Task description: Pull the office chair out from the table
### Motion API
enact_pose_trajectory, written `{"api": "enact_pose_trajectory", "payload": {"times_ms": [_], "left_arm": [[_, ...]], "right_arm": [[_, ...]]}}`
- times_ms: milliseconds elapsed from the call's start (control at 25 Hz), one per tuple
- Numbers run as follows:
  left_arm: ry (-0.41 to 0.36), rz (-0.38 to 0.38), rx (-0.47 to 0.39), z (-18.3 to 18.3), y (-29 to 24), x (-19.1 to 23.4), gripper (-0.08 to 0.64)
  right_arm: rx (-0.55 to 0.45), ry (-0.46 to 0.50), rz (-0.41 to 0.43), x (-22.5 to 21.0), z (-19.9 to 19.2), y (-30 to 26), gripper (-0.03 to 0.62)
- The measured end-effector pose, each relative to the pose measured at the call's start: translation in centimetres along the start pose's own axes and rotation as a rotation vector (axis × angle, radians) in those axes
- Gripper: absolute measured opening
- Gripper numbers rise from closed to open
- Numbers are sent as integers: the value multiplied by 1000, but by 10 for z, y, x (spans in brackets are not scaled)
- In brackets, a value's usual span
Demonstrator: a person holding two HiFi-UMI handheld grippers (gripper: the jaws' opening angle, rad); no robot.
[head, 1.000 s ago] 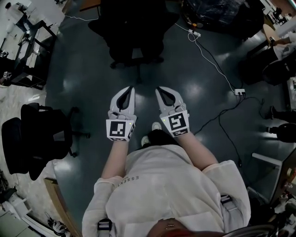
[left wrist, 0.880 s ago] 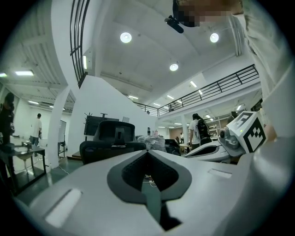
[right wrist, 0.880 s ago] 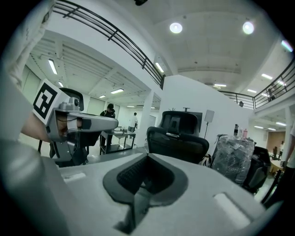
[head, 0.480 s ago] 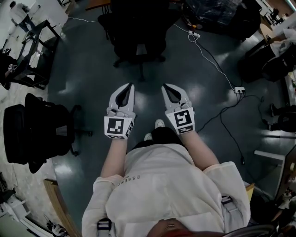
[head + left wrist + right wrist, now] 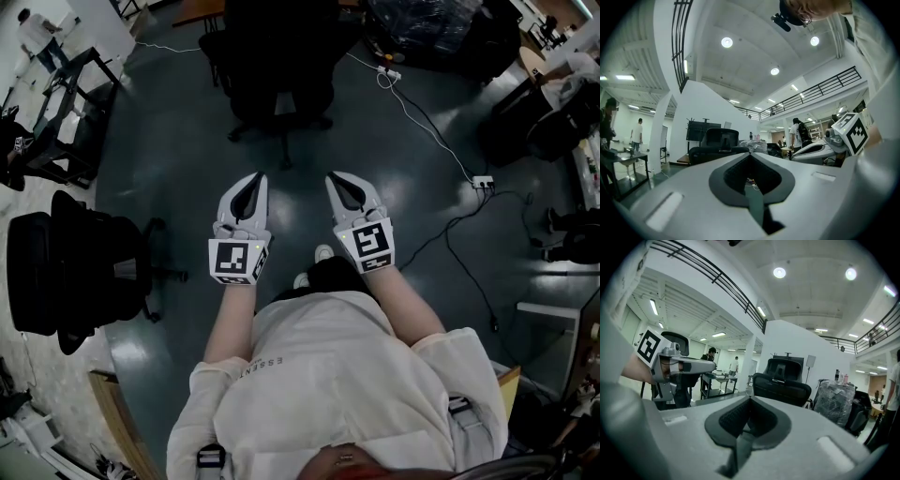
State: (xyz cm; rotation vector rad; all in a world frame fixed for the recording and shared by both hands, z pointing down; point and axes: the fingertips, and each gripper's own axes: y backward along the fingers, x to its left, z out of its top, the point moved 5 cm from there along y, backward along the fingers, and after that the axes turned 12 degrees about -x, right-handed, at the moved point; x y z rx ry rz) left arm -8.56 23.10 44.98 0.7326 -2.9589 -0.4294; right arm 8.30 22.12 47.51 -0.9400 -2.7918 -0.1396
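The black office chair [image 5: 277, 66] stands at the top of the head view, its wheeled base [image 5: 281, 127] on the dark floor. Its front faces a wooden table edge [image 5: 199, 9]. My left gripper [image 5: 259, 177] and right gripper [image 5: 334, 177] are held side by side, well short of the chair and pointing at it. Both are shut with nothing between the jaws. In the left gripper view the chair [image 5: 718, 143] shows beyond the shut jaws of the left gripper [image 5: 750, 155]. In the right gripper view the chair's back [image 5: 783, 379] stands past the right gripper [image 5: 750, 399].
A second black chair [image 5: 75, 272] sits at the left. A white cable with a power strip [image 5: 485, 183] runs across the floor at the right. A wrapped bundle [image 5: 834, 401] is beside the chair, a metal rack [image 5: 56, 112] at the far left. People stand in the background.
Both grippers have drifted a little with the person and stand slightly further apart. Their jaws stayed shut. The chair ahead has not moved.
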Motion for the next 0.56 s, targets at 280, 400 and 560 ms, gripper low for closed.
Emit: {"api": "enact_pose_trajectory", "payload": {"times_ms": [280,400,560], "left_arm": [[14,5,-8,3,0,4,17],[16,6,-7,1,-2,6,17],[17,13,-7,-1,-6,8,17]], "right_arm": [[9,-4,-12,-1,0,-1,-8],[15,-7,-12,-1,-3,-2,-8],[23,-10,-9,-4,-7,-2,-8]]}}
